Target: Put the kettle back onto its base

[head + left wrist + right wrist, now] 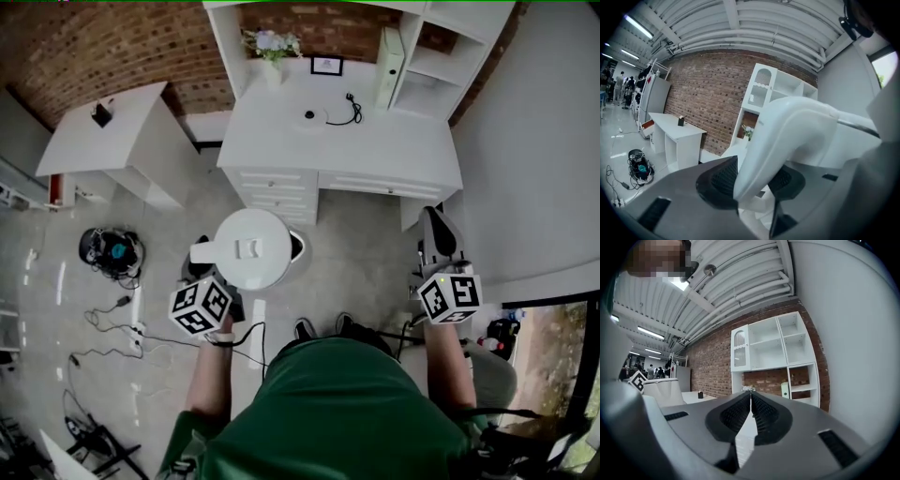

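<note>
The left gripper [210,279] holds the kettle [251,248] over the floor [370,248], well apart from the base [310,116] on the desk [398,155].

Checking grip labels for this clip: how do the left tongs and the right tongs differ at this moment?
The left tongs clamp the handle of the white kettle; the right tongs hold nothing. The left tongs' jaws stand apart around that handle; the right tongs' jaws are pressed together. Both have grey bodies with black ribbed pads, and both are short of the desk.

The kettle [253,246] sits in the jaws of your left gripper [752,180]; the base [309,116] lies on the desk [403,155], well ahead of that gripper, slightly right.
</note>
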Action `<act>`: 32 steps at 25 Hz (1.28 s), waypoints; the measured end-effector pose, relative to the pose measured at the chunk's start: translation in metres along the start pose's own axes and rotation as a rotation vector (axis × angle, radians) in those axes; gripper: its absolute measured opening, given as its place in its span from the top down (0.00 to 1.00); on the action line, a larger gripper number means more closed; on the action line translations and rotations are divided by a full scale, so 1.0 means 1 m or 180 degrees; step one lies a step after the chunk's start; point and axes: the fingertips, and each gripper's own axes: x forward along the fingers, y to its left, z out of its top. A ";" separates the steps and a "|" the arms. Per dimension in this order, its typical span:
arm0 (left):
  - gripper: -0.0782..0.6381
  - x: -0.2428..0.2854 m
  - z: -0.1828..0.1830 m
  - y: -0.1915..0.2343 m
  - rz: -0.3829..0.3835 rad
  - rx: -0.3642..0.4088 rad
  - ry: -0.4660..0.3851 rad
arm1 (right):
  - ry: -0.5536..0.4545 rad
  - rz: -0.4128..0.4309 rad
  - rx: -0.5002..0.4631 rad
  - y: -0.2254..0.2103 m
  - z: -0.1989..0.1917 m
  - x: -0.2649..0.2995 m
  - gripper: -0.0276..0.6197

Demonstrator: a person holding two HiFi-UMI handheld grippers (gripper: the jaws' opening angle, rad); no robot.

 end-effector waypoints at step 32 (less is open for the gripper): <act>0.64 0.152 0.016 -0.074 0.0651 -0.0008 0.0035 | 0.0077 0.0546 0.0208 -0.147 -0.018 0.174 0.92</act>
